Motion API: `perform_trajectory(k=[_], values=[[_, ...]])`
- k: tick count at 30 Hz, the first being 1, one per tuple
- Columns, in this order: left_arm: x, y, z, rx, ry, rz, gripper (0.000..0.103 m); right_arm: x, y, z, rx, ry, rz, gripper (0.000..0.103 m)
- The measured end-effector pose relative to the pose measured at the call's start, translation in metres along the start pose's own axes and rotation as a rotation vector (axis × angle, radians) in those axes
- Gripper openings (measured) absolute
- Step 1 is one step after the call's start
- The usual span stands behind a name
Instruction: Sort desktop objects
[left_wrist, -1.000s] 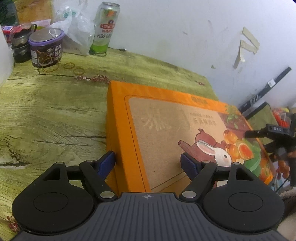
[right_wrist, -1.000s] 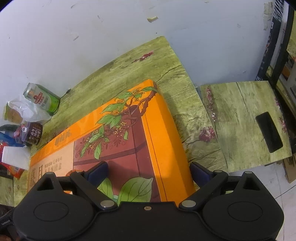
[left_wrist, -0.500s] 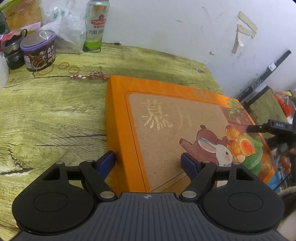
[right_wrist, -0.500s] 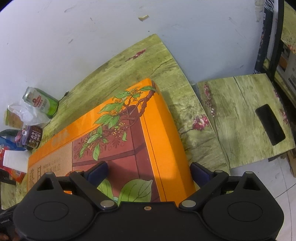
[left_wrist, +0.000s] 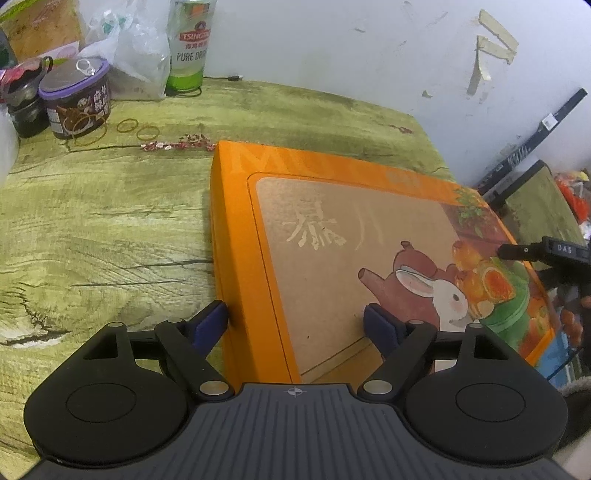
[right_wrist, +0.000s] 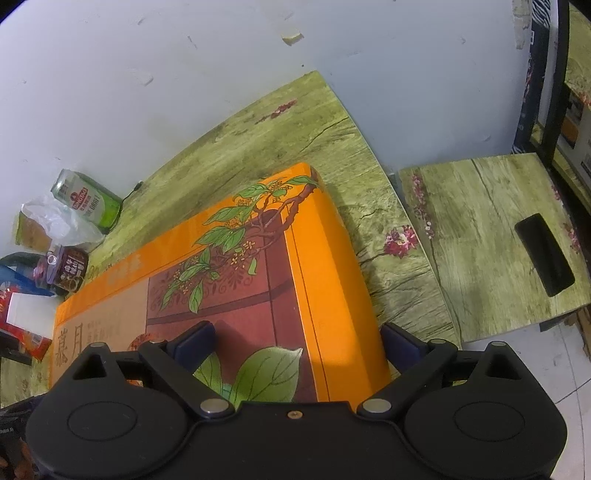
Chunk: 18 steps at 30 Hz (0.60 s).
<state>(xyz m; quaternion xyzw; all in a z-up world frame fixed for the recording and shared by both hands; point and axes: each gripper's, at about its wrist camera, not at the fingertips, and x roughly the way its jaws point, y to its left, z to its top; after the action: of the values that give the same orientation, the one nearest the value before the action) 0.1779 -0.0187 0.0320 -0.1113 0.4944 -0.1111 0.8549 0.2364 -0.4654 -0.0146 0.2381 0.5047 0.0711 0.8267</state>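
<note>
A large orange gift box (left_wrist: 332, 229) with a rabbit and teapot picture lies flat on the green wood-pattern table (left_wrist: 92, 229). My left gripper (left_wrist: 295, 321) straddles the box's near left corner. Its left pad stands just off the box's side and its right pad sits over the lid. The jaws are opening. My right gripper (right_wrist: 297, 339) straddles the near right corner of the same box (right_wrist: 221, 288), with one pad on the leafy lid and the other against the orange side wall.
At the back left stand a green beer can (left_wrist: 190, 44), a purple-lidded cup (left_wrist: 75, 99) and a clear plastic bag (left_wrist: 129, 55), with rubber bands (left_wrist: 136, 127) lying loose. Beyond the table's right edge a lower stool (right_wrist: 491, 240) has a dark slot.
The left jaws have spread a little, and the left pad has come off the box's side. The right gripper has sunk slightly with the box.
</note>
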Motion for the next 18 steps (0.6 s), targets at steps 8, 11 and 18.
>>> perform_trajectory(k=[8, 11, 18], values=[[-0.004, 0.007, 0.005, -0.093, 0.012, -0.006, 0.089, 0.002, -0.004, -0.001, 0.025, 0.009, 0.027, 0.1], [-0.009, 0.019, 0.008, -0.199, -0.017, -0.021, 0.097, 0.0, -0.008, -0.002, 0.041, 0.013, 0.044, 0.1], [-0.004, 0.039, 0.024, -0.365, -0.024, -0.024, 0.103, -0.009, -0.026, 0.004, 0.141, -0.031, 0.057, 0.103]])
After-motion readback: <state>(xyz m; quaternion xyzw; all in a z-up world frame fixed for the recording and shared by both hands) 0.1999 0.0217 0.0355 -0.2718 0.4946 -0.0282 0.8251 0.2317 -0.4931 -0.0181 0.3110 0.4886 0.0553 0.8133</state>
